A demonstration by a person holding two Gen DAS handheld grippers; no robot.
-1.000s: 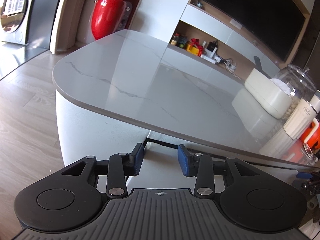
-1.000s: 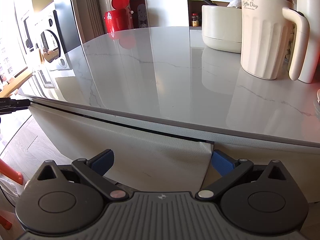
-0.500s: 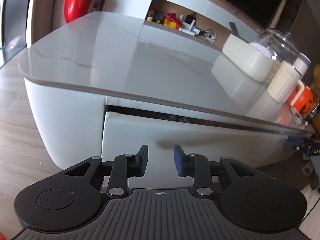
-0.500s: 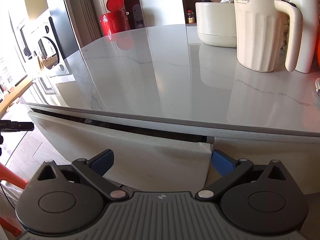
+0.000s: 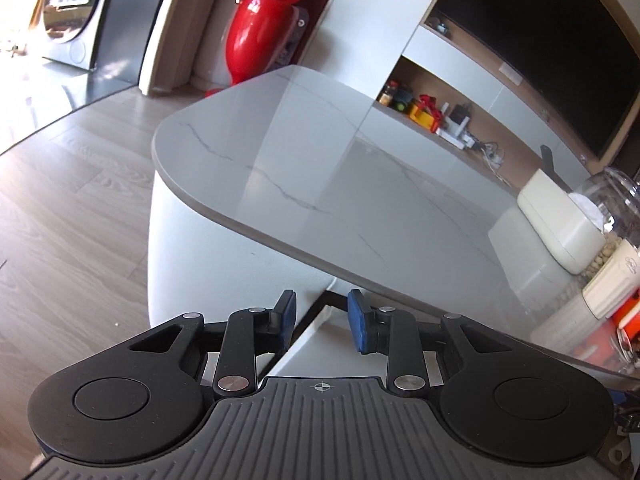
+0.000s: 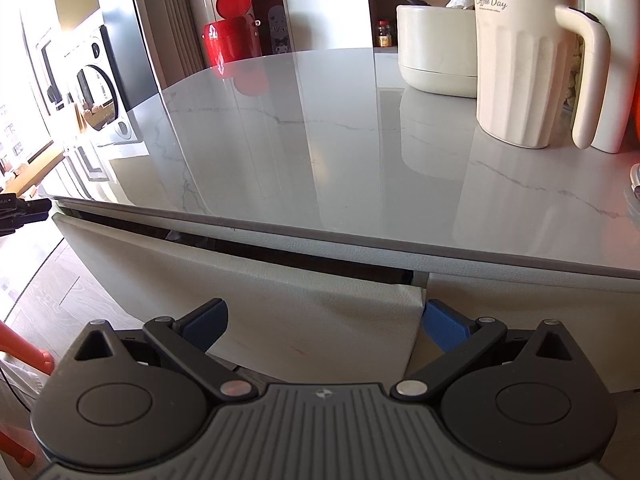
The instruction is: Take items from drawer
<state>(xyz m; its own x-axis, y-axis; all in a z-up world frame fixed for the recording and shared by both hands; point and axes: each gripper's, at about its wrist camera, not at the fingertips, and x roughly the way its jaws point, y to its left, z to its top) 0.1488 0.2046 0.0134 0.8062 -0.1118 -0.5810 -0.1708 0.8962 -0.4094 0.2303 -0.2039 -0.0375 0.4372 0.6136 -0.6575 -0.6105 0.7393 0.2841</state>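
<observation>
- Just sitting under the grey marbled tabletop [image 6: 320,140]: white drawer [image 6: 280,300], pulled out a crack, dark gap showing along its top edge.
- Hovering at the drawer's left corner, pads apart, gripping nothing: left claw [image 5: 321,322].
- Hanging spread wide before the drawer's right end, empty: right claw [image 6: 325,320].

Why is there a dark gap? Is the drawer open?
Slightly open: the drawer front sits out from the table, leaving that gap.

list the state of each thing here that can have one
drawer: pulled out a crack, dark gap under the tabletop
left gripper: jaws apart, holding nothing
right gripper: jaws wide apart, holding nothing
red bin: lid flipped up
cream mug: upright, lid on
</observation>
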